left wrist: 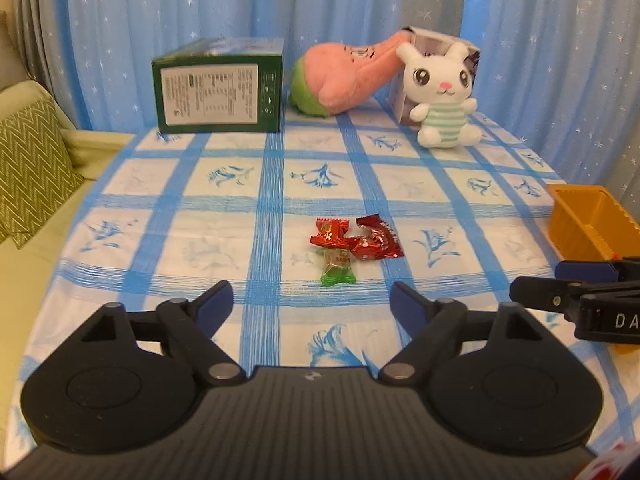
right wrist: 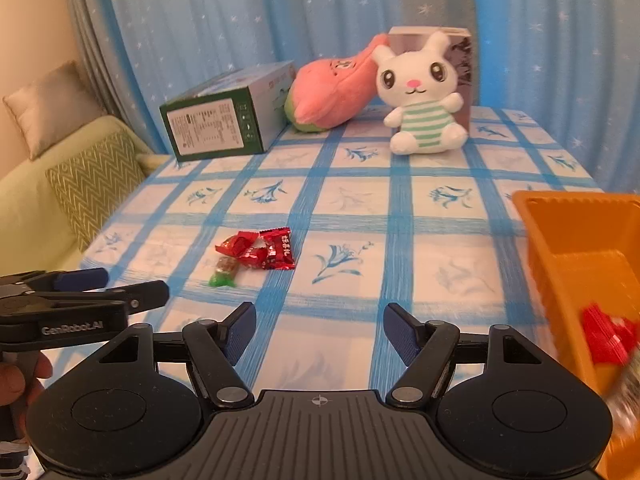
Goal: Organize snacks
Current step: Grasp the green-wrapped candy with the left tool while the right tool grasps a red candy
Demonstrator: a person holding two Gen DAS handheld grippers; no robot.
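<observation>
Two red-wrapped candies (left wrist: 357,239) (right wrist: 260,251) and a green-wrapped candy (left wrist: 337,268) (right wrist: 225,273) lie together on the blue-checked tablecloth (left wrist: 224,216) (right wrist: 424,280). My left gripper (left wrist: 312,300) (right wrist: 132,286) hovers just short of them, open, nothing between its fingers. My right gripper (right wrist: 319,330) (left wrist: 536,278) is open and empty, to the right of the candies. An orange tray (left wrist: 592,224) (right wrist: 576,248) stands at the right edge, with a blurred red wrapper (right wrist: 606,338) in it.
At the back stand a green box (left wrist: 218,90) (right wrist: 218,122), a pink plush (left wrist: 348,74) (right wrist: 332,88), and a white bunny plush (left wrist: 442,96) (right wrist: 424,100) against a small carton (right wrist: 464,64). A sofa with cushions (left wrist: 32,168) (right wrist: 80,184) is on the left. A hand (right wrist: 18,380) holds the left gripper.
</observation>
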